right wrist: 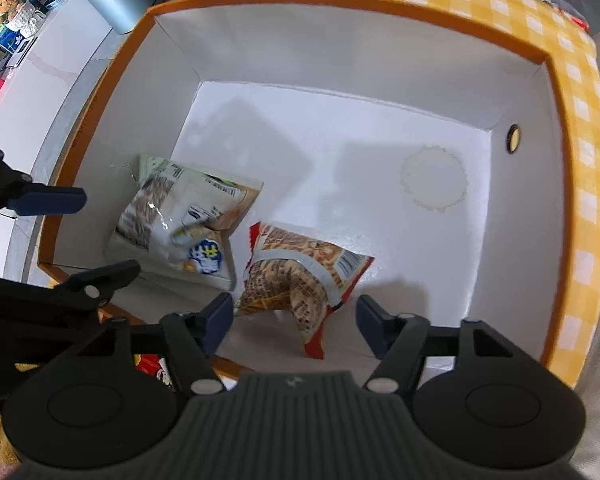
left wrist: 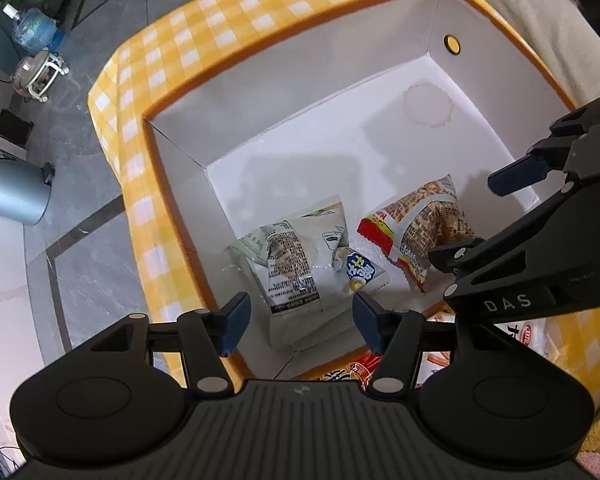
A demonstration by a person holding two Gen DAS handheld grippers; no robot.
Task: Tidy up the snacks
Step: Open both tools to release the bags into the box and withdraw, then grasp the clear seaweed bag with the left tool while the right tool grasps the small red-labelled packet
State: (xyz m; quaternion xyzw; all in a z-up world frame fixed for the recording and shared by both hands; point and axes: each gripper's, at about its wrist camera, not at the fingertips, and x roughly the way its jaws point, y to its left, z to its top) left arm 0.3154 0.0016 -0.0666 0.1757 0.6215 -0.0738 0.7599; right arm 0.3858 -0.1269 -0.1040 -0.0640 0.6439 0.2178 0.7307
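So we've got two snack bags in the gingham box (right wrist: 580, 128) already, a pale green one (right wrist: 180, 216) and a red one (right wrist: 300, 276) side by side; both our left gripper (left wrist: 300, 320) and right gripper (right wrist: 294, 322) hang released and empty above it, and a few more packets (left wrist: 532, 336) look left outside

Readable text, left wrist view: letters "DAS" in pale capitals on the black body of the right gripper (left wrist: 480, 216), near its linkage.

White packet (left wrist: 296, 260): dense block of fine print on the back panel, too small to read; blue round badge with white characters near its lower corner, characters not legible. Same packet in right wrist view (right wrist: 180, 224): barcode strip and fine print, unreadable.

Red packet (left wrist: 416, 224): printed panel, not legible. Right wrist view (right wrist: 300, 276): same, barcode only.

Packets outside the box (left wrist: 534, 334): red logo oval, lettering unreadable.
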